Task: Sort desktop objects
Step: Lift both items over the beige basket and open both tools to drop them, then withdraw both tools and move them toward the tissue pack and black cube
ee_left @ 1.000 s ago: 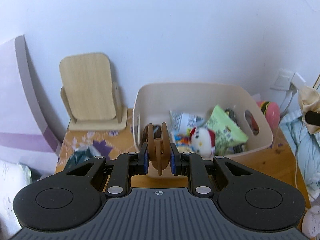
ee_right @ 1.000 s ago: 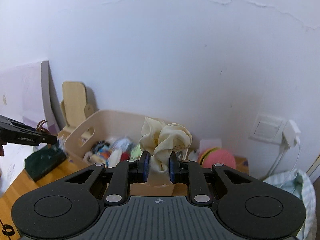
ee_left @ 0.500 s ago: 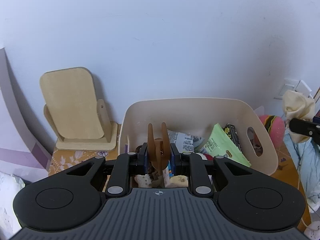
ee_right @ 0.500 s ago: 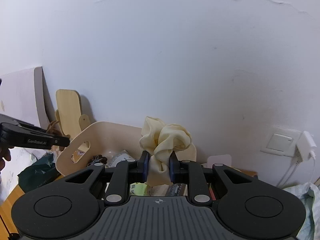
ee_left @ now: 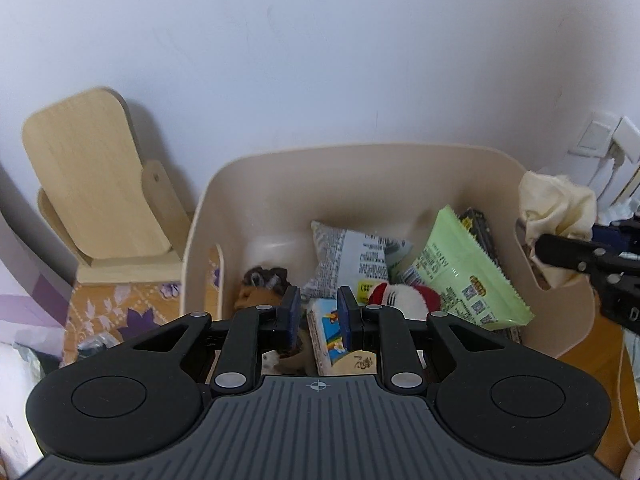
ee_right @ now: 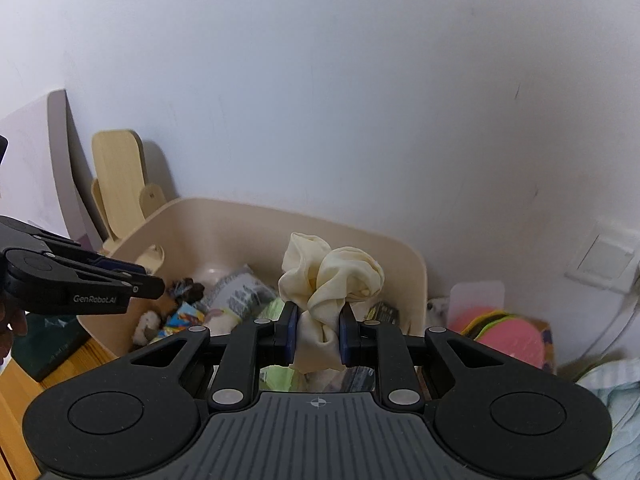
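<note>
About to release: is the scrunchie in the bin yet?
Not in. The right fingers clamp the scrunchie, held up near the bin rim.

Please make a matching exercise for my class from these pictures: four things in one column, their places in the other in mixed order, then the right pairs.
Things
1. cream scrunchie
2. green snack packet
3. wooden stand
4. pink round thing

Places
A. outside the beige bin, to its left in the pictures, by the wall
B. clamped between the pads of the right gripper
C. outside the bin, to its right in the pictures
D. lying inside the bin

Pairs: 1-B, 2-D, 3-A, 4-C
</note>
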{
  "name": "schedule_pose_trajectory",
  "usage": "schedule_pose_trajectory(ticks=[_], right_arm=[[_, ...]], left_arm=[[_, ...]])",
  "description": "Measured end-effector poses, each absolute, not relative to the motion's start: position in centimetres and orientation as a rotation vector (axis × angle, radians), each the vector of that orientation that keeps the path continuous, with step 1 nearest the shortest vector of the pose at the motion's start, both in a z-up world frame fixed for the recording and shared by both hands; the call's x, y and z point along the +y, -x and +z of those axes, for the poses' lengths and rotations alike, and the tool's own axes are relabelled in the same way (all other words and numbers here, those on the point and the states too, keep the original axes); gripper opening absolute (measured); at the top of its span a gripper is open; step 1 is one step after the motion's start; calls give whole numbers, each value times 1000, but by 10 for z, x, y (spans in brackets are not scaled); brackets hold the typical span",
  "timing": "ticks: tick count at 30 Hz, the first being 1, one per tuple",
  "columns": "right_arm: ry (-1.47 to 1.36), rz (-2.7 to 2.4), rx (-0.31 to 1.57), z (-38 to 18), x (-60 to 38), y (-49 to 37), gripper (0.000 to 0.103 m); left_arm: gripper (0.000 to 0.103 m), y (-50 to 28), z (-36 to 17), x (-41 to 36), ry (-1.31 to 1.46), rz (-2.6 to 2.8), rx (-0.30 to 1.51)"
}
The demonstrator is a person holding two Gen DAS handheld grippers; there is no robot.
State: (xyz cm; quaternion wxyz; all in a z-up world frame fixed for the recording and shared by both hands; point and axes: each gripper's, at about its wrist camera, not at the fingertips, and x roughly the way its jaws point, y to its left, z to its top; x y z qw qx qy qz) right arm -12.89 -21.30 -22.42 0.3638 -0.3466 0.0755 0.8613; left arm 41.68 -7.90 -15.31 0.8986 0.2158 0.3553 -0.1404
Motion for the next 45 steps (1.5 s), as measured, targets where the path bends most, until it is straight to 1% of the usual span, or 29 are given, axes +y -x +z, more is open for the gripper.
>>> schedule_pose_trajectory(ticks=[2, 3, 4, 5, 6, 7, 8, 14, 18, 23, 26, 28, 30, 35, 45], right_arm=[[915, 2210, 213, -231, -210, 131, 19], [924, 2209, 221, -234, -210, 131, 21], [929, 2208, 227, -236, -210, 131, 35], [929, 2205, 232, -238, -210, 132, 41], [923, 2202, 233, -239, -211, 132, 47], [917, 2200, 232, -239, -211, 132, 52], [914, 2199, 233, -239, -212, 132, 54], [911, 2203, 225, -238, -214, 137, 59], [902, 2206, 214, -234, -218, 135, 62], [881, 2208, 214, -229, -227, 127, 67], [870, 2211, 219, -226, -233, 120, 71], [868, 2211, 222, -224, -238, 114, 72], [868, 2211, 225, -224, -240, 112, 73], [872, 2214, 248, -226, -254, 100, 76], [943, 2198, 269, -244, -276, 85, 78]], left_arm=[[20, -419, -156, -78, -439, -309, 743], [23, -419, -157, -77, -434, -315, 748], [30, -419, -156, -76, -432, -322, 752], [37, -419, -157, -76, -432, -324, 752], [50, -419, -157, -75, -437, -318, 746], [60, -419, -157, -76, -446, -309, 739], [62, -418, -157, -75, -454, -303, 729], [66, -416, -158, -72, -461, -308, 735], [73, -412, -157, -67, -452, -306, 740], [79, -399, -154, -60, -447, -314, 731], [83, -388, -150, -51, -414, -311, 701], [89, -376, -145, -41, -380, -290, 655], [90, -366, -141, -33, -370, -289, 633], [90, -344, -142, -22, -400, -300, 656], [90, -307, -170, -11, -310, -322, 799]])
